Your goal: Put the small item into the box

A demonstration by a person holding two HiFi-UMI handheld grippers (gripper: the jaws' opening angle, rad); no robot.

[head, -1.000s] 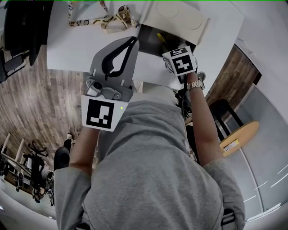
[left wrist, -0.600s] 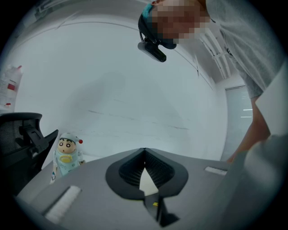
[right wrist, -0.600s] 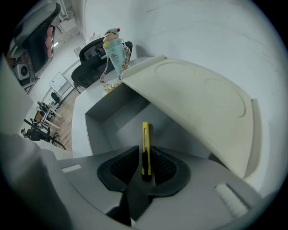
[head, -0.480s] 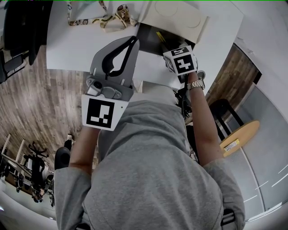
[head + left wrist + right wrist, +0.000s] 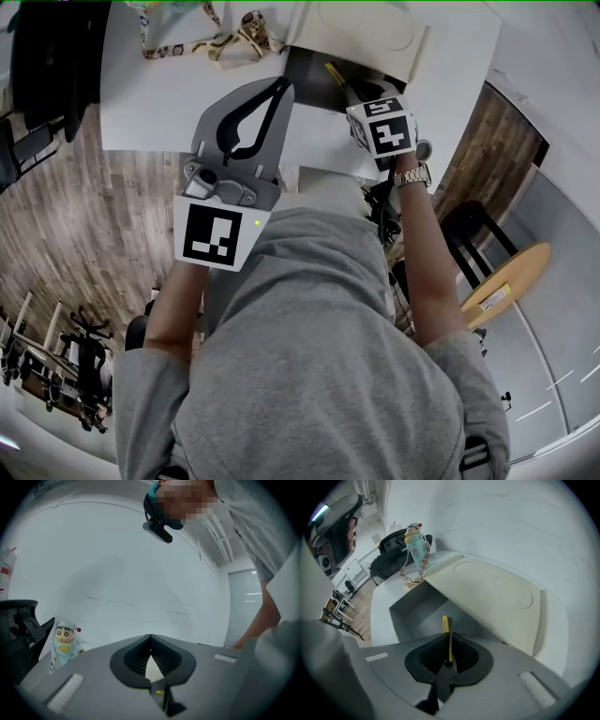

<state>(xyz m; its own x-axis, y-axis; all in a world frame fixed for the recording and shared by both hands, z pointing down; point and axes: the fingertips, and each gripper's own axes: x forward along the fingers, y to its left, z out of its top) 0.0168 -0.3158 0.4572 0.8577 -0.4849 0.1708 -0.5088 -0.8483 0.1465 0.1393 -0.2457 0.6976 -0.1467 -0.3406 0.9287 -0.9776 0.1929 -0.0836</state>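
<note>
Movement since a second ago is amounting to very little. At 9 o'clock of the box, the left gripper (image 5: 281, 87) is staying put over the white table (image 5: 150, 94). Its jaws are pressed together on nothing, and a toy figure (image 5: 65, 643) is standing beyond them at 10 o'clock. Further right, the open box (image 5: 309, 82) is sitting with its cream lid (image 5: 366, 28) leaning back toward 12 o'clock. The right gripper (image 5: 449, 654) is edging slightly toward 3 o'clock along the box. Its jaws are clenching the small yellow item (image 5: 446, 627), which is hanging over the grey interior. Placement is likely nearing, with lowering and release still remaining.
</note>
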